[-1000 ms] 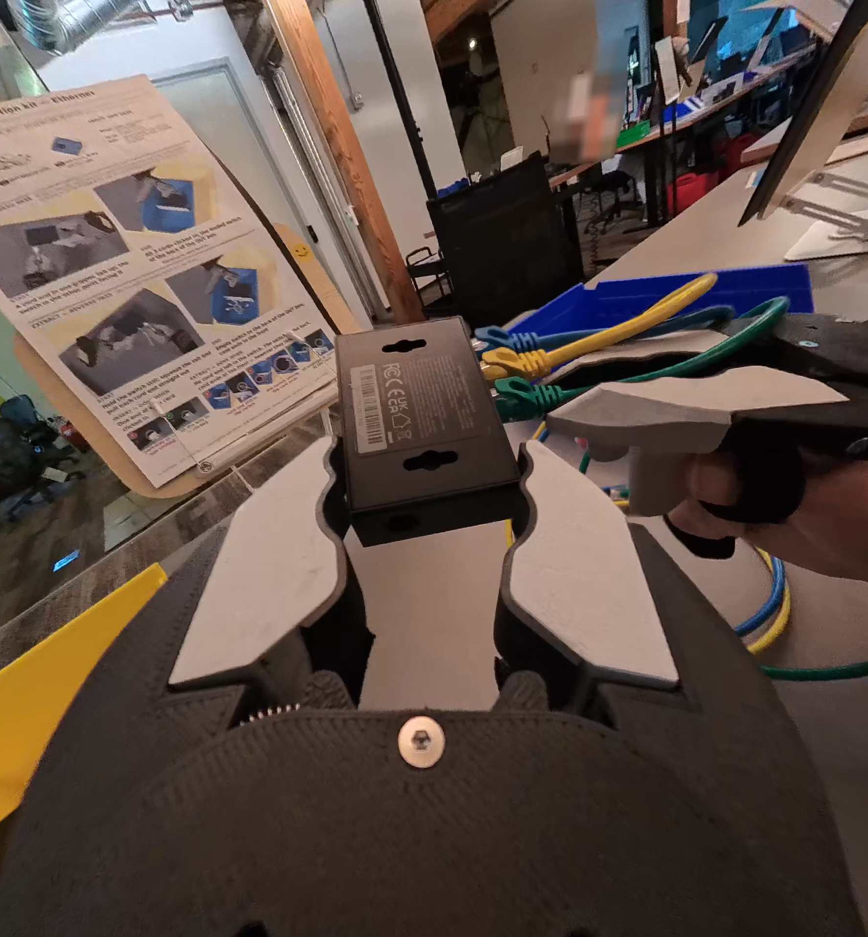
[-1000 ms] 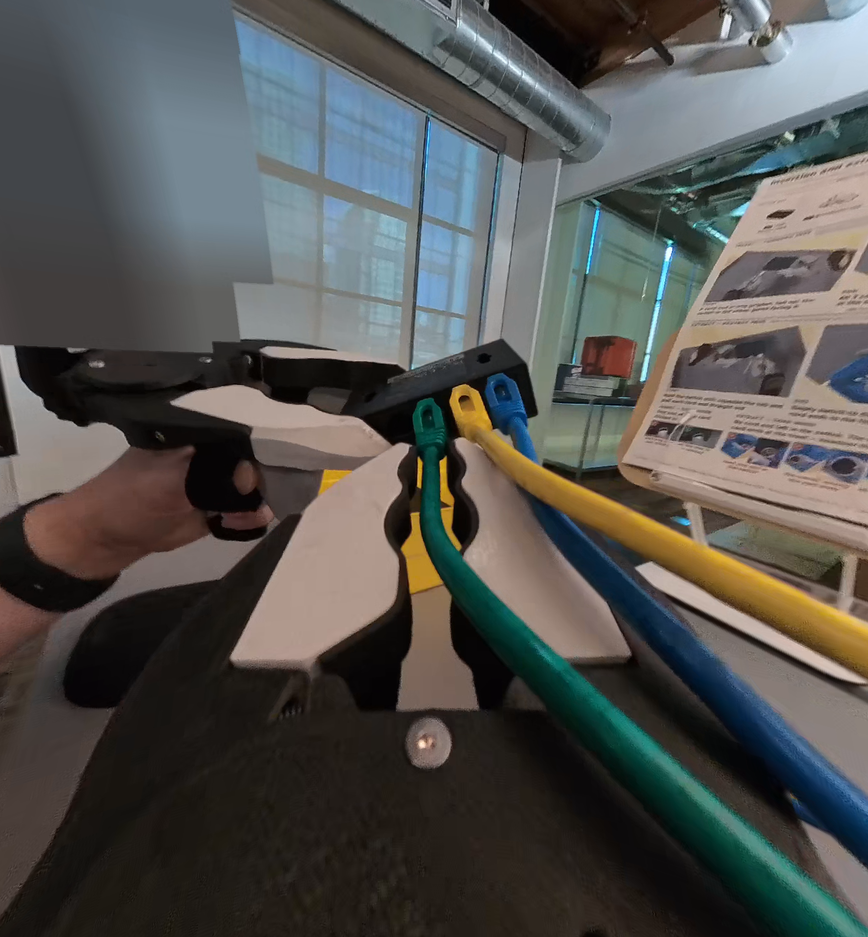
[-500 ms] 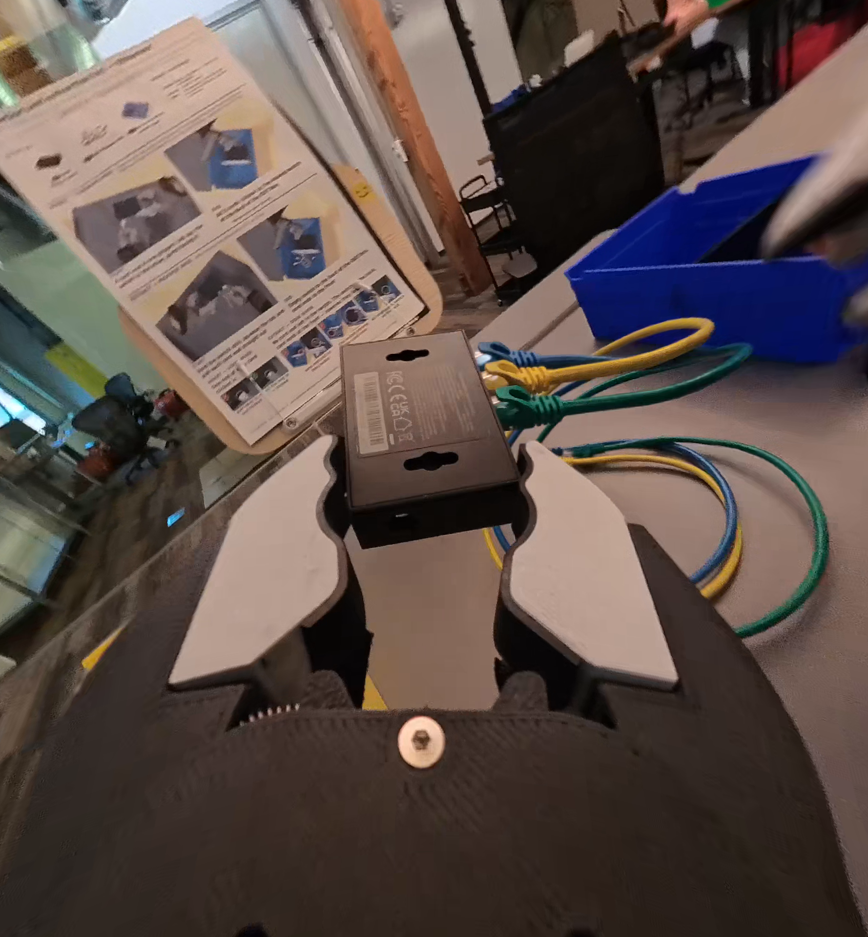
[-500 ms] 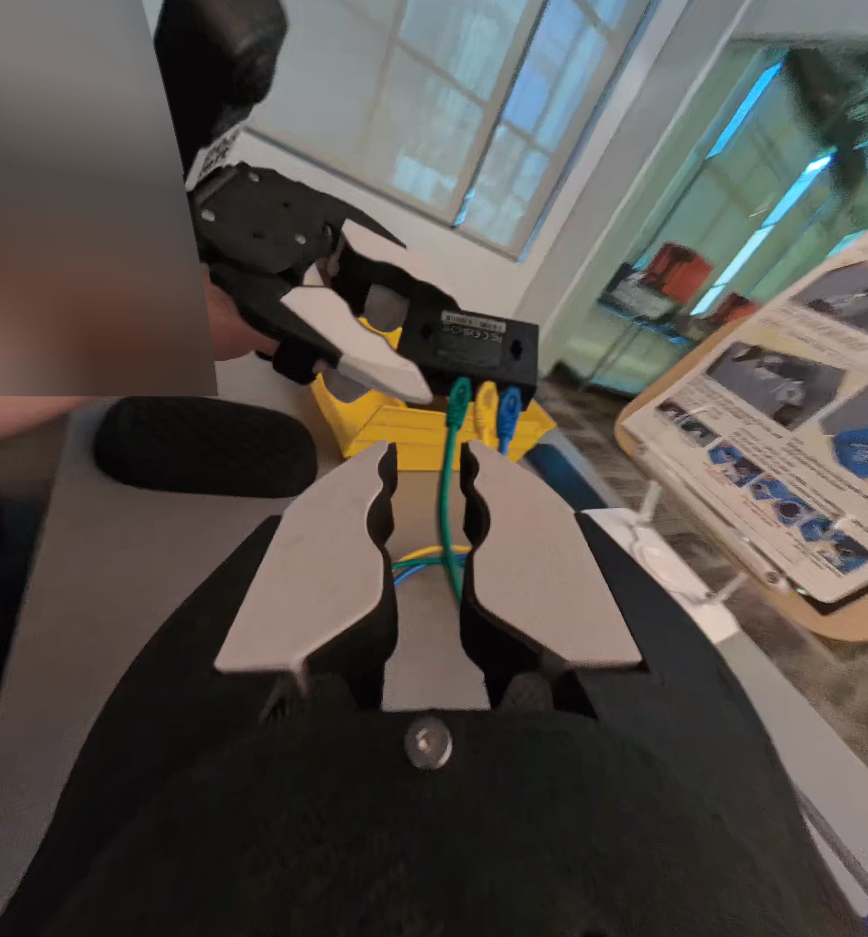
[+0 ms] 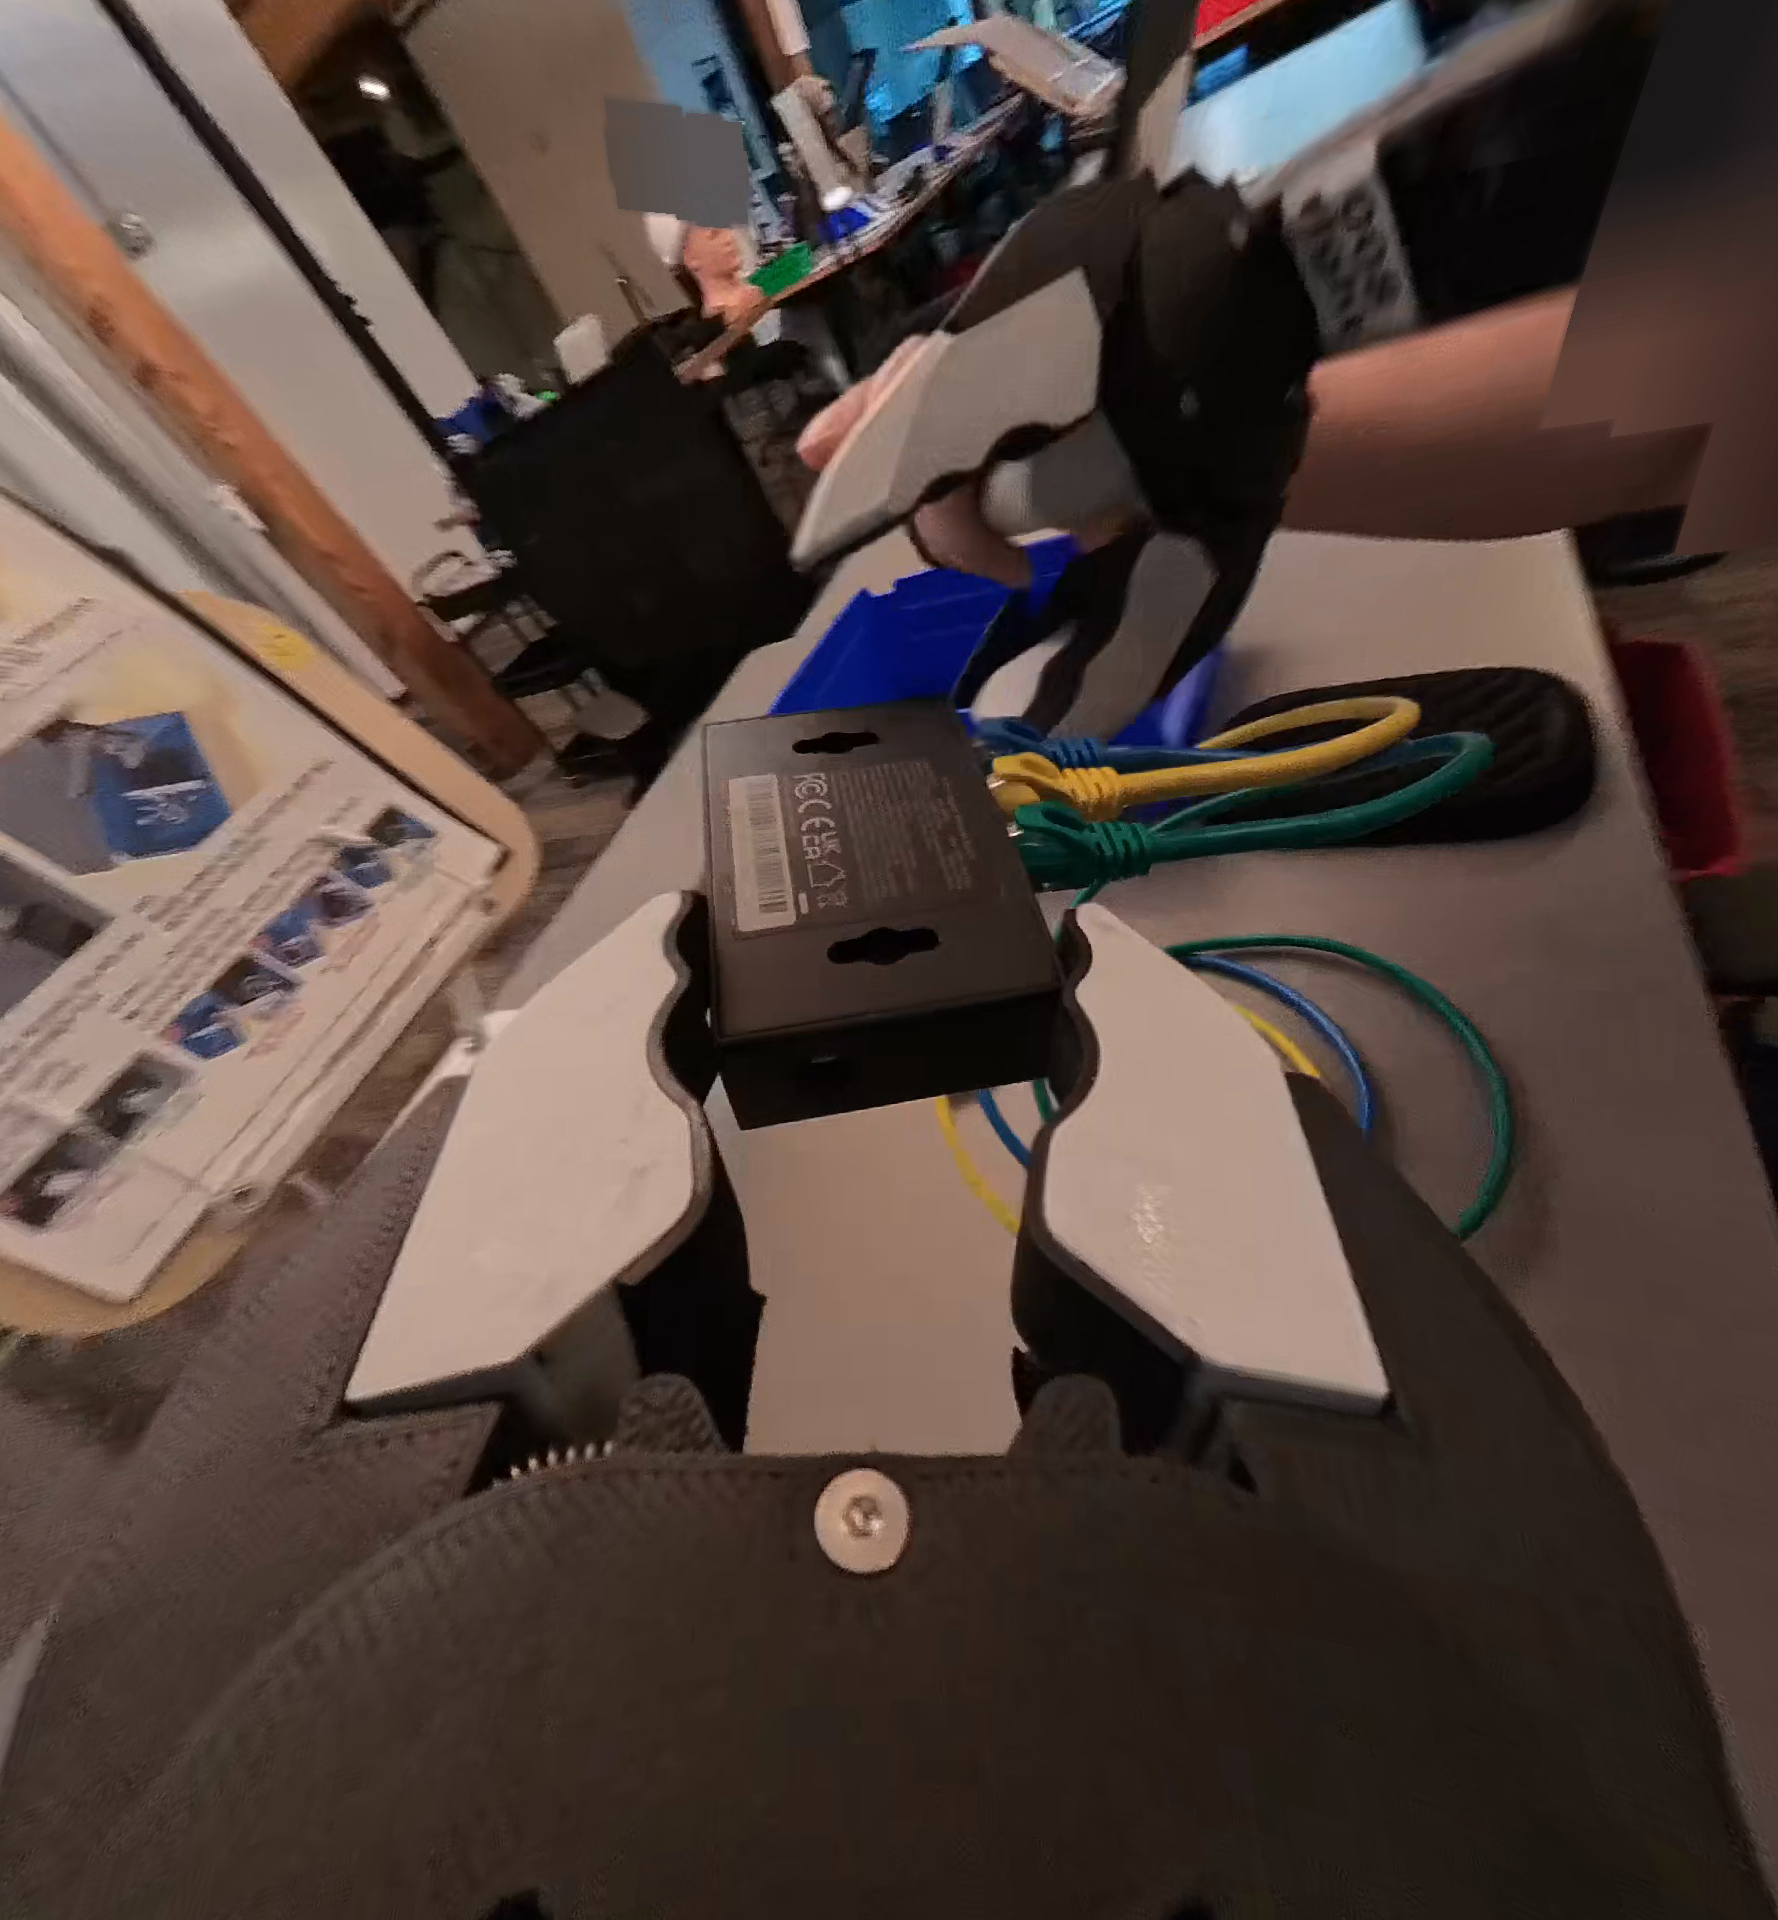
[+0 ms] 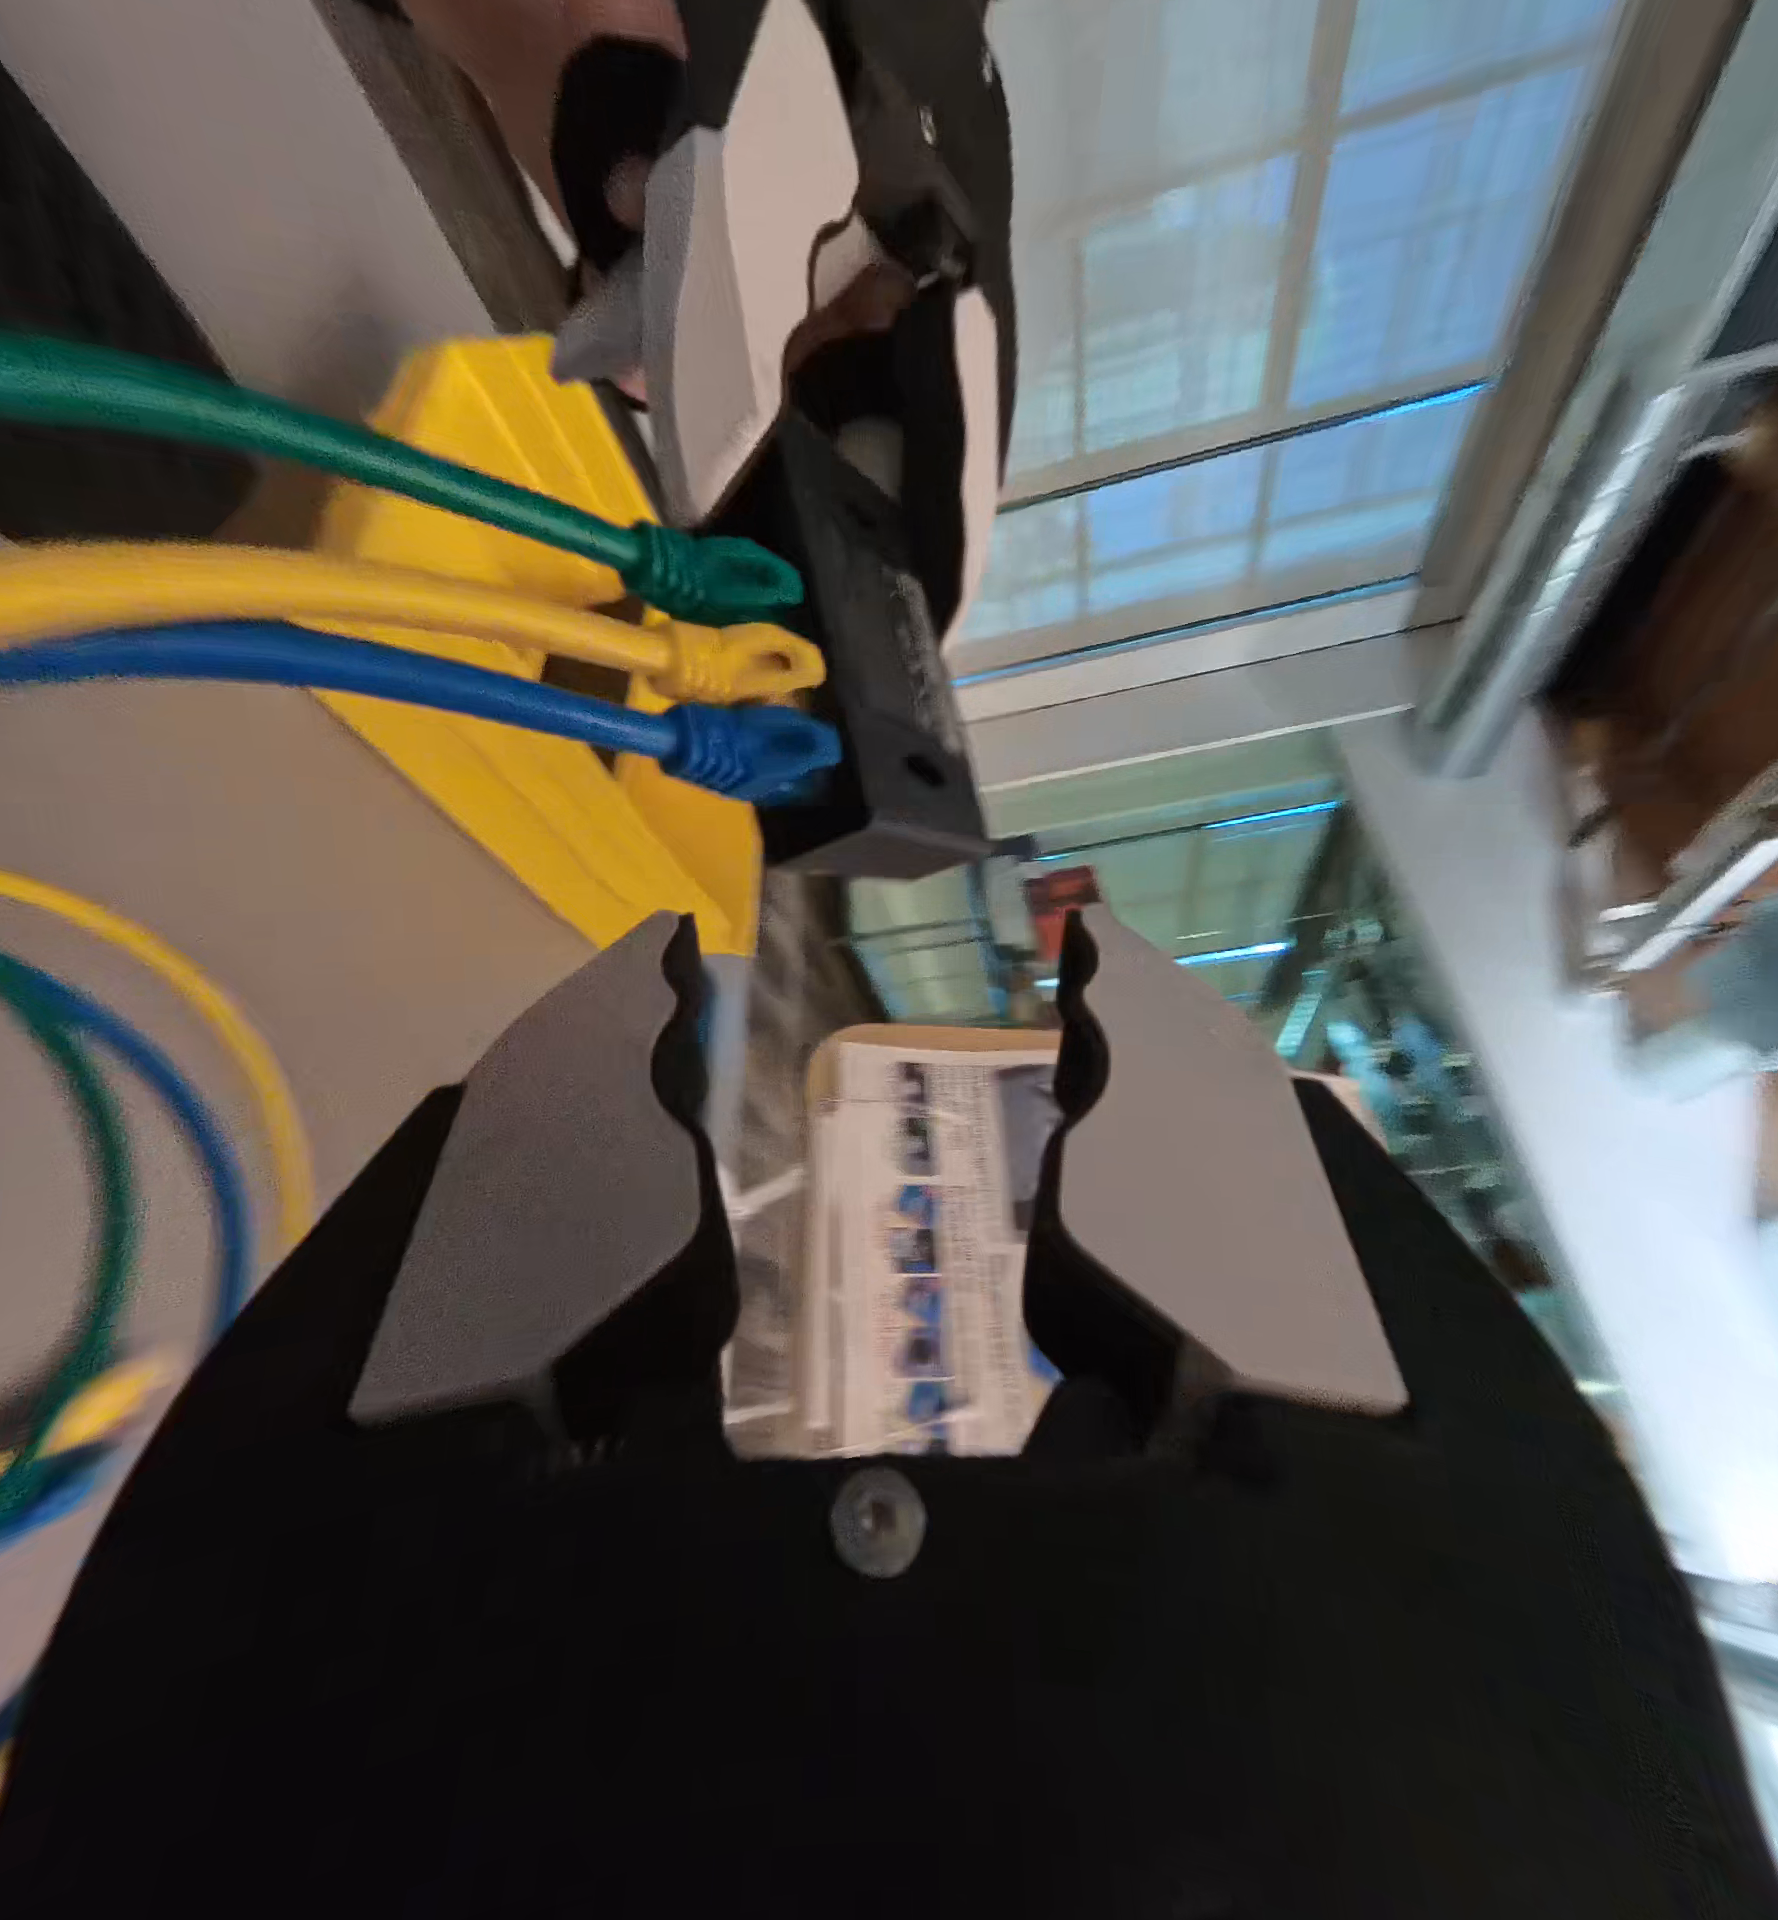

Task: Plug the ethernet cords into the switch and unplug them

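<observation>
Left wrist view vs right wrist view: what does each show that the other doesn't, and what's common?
Only the left wrist view: the switch's labelled underside, the left gripper shut on it, a blue bin, a black pad on the table.

Only the right wrist view: the right gripper's open, empty jaws from behind, a yellow bin, windows.

Both: the switch with green, yellow and blue cords plugged in, their slack looped on the table, and the instruction board.
</observation>
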The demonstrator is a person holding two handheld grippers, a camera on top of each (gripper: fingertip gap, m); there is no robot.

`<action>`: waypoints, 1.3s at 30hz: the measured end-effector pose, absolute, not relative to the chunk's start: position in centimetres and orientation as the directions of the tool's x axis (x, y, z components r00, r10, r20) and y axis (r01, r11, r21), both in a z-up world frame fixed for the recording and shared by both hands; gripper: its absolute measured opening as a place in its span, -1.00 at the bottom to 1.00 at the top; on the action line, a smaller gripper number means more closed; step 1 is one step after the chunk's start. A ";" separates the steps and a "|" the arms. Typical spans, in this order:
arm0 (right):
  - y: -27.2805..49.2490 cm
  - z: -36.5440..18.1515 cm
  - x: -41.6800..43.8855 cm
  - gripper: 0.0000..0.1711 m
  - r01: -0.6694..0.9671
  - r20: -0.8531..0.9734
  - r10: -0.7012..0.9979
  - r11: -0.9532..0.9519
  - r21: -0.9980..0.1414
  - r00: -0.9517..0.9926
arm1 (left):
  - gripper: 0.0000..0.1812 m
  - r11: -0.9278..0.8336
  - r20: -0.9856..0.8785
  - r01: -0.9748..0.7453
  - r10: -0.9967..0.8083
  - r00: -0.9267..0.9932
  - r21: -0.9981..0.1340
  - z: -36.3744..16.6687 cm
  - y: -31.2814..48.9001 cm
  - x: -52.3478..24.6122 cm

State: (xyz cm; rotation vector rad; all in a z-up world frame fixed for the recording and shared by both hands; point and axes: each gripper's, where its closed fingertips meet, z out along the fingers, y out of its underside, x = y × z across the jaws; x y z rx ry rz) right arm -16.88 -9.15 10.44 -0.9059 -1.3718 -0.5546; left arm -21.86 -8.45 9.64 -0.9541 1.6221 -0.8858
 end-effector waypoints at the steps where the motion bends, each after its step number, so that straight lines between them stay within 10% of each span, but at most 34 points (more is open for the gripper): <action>1: -8.6 10.6 -17.2 -0.21 0.808 0.987 0.105 0.568 -0.159 0.121 | -0.31 0.395 -0.359 -0.160 -0.908 -0.213 -0.904 9.7 -8.6 -21.6; 8: -8.7 10.1 -19.5 -0.67 0.743 0.999 -0.036 0.669 0.022 0.002 | -0.31 0.168 -0.123 -0.082 -0.910 -0.395 -0.982 10.2 -9.4 -20.2; 14: -7.2 10.3 -18.0 -0.68 0.848 0.998 0.051 0.529 0.014 -0.048 | -0.31 -0.097 0.115 -0.067 -0.916 -0.383 -0.993 10.5 -7.1 -19.7; 24: -4.6 25.7 -1.3 -0.68 0.991 0.999 0.041 -0.133 0.016 -0.011 | -0.21 -0.198 0.196 0.003 -0.975 -0.107 -0.980 8.0 -4.6 -24.1; 39: -7.6 36.0 23.7 -0.68 0.616 0.993 0.114 -0.785 0.069 0.034 | -0.29 -0.290 0.280 0.050 -0.948 -0.155 -0.956 6.8 -8.5 -27.6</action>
